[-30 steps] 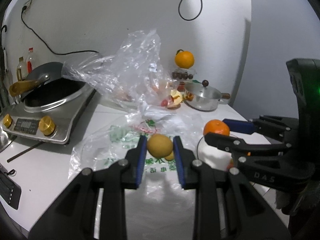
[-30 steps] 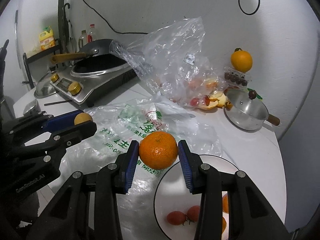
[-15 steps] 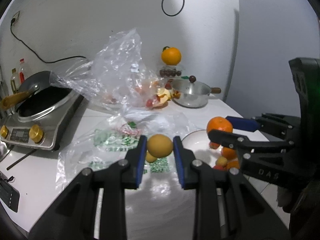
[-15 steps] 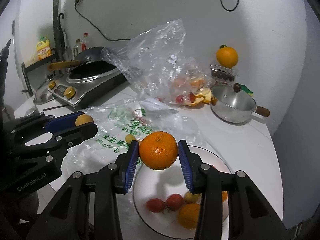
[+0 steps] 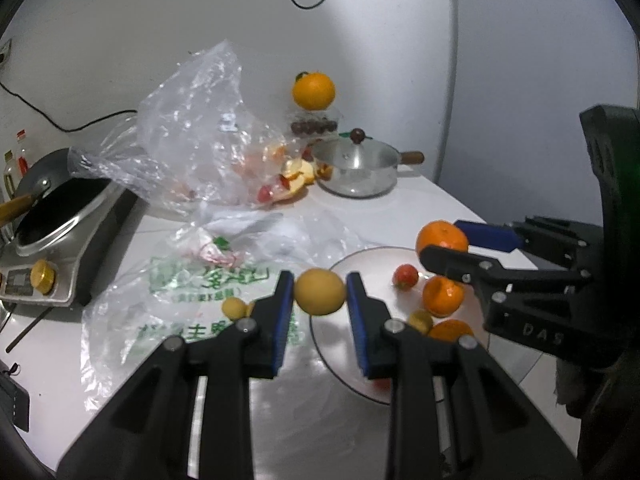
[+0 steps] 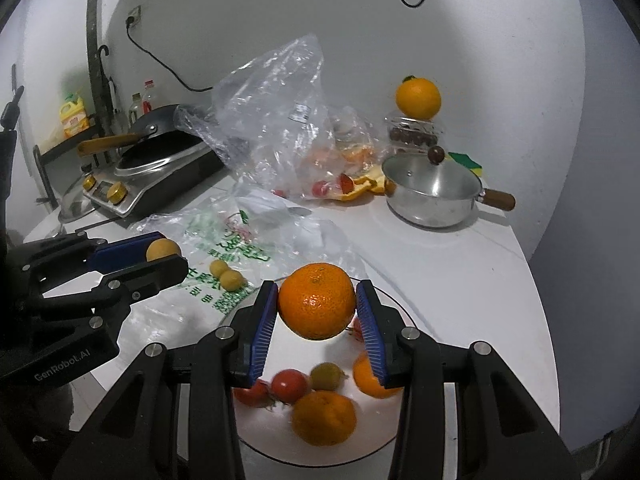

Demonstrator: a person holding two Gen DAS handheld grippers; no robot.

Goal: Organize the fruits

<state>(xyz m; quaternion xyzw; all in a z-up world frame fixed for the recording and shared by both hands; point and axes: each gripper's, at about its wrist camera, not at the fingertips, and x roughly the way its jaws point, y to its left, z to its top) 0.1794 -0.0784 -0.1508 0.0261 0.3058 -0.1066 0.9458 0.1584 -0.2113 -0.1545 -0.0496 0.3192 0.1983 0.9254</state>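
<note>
Left gripper (image 5: 320,294) jaws clamping small yellow round fruit (image 5: 320,292), right gripper (image 6: 317,306) jaws gripping orange mandarin (image 6: 317,306) above crowded white round plate (image 6: 260,446), crumpled clear plastic bags (image 6: 276,120) and lidded steel saucepan (image 6: 434,194) behind, bare white table (image 6: 460,264) at right edge.

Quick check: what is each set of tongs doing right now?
Left tongs: shut on the yellow fruit.
Right tongs: shut on the orange mandarin, above the white plate.

A round plate (image 6: 400,312) sits near the front of a table (image 6: 460,264), with several fruits in it. To its left lies a flat printed bag (image 6: 224,240) with two small fruits (image 6: 226,276) on it. Behind that stands a crumpled clear bag (image 6: 276,120). A cooker (image 6: 160,176) holding a pan is at far left; a lidded pot (image 6: 432,192) sits behind the plate, right
</note>
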